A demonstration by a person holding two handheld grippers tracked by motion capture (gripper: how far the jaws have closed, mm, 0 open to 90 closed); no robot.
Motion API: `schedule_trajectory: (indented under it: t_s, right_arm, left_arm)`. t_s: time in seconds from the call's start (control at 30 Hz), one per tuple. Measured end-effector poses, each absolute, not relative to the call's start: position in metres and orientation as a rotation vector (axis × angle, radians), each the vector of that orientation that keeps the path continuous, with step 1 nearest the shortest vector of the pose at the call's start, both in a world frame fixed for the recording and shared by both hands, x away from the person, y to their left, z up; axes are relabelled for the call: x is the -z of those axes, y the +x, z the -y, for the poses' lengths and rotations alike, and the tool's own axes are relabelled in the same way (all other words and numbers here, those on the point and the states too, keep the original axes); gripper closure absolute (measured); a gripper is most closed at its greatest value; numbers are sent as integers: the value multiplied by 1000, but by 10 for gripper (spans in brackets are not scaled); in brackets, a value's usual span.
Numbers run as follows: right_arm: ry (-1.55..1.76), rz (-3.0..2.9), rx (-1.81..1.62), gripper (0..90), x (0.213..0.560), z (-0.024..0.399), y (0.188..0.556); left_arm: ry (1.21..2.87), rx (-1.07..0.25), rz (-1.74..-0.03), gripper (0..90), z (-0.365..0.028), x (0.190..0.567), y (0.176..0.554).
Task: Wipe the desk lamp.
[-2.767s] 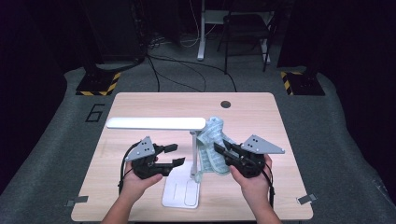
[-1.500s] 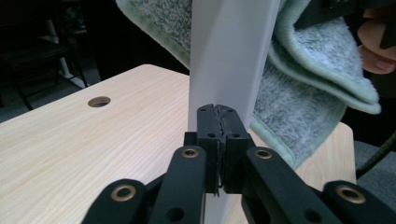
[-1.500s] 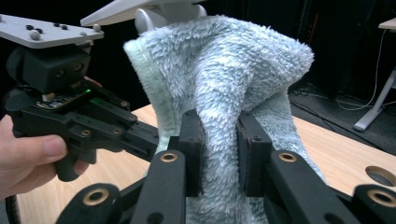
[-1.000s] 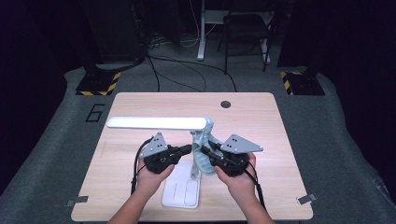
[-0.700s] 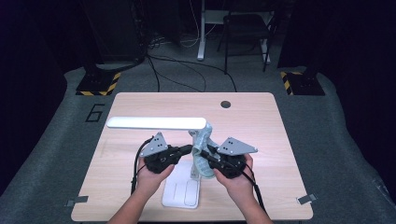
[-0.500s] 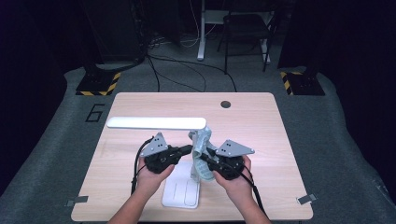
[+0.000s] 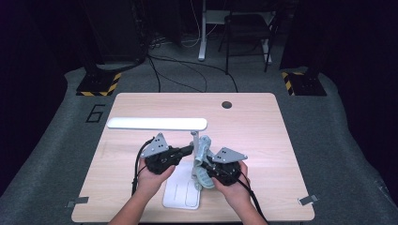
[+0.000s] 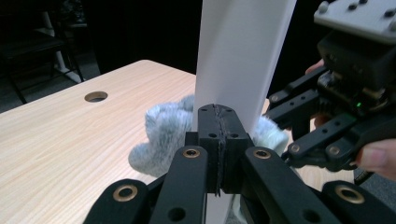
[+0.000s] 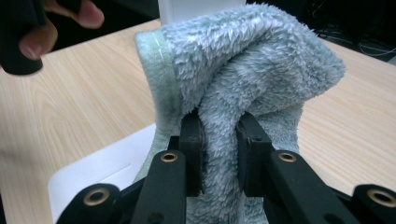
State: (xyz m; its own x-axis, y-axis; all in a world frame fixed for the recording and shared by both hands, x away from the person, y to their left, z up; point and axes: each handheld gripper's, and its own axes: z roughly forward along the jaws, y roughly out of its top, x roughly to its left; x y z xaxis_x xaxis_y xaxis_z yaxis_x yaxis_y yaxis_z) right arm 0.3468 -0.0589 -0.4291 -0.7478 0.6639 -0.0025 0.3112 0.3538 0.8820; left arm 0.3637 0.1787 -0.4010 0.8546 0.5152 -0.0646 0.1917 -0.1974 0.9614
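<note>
On my table [image 7: 281, 140]: one white desk lamp [image 7: 159, 123] with one upright post [image 8: 238, 56] on its base [image 7: 180, 197] at the near edge, one fluffy pale-green cloth [image 9: 243, 70] and two grippers. My left gripper [image 7: 187, 150] points right, jaws fully closed against the post's near side. My right gripper [image 7: 206, 168] points left, clamped on the cloth, which is bunched against the post's right side.

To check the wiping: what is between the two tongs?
The white lamp post, with the fluffy cloth against it, stands between left tongs and right tongs; high view.
</note>
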Motion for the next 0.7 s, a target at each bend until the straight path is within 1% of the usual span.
schedule_trajectory:
  t_s: [0.4, 0.7]
  right_arm:
    - [910, -2340, -1265, 752, 470, 53, 350]
    - [926, -2383, -1202, 752, 491, 51, 351]
  left_arm:
    - [1775, -318, -521, 883, -181, 400, 365]
    - [1773, -317, -517, 883, -181, 400, 365]
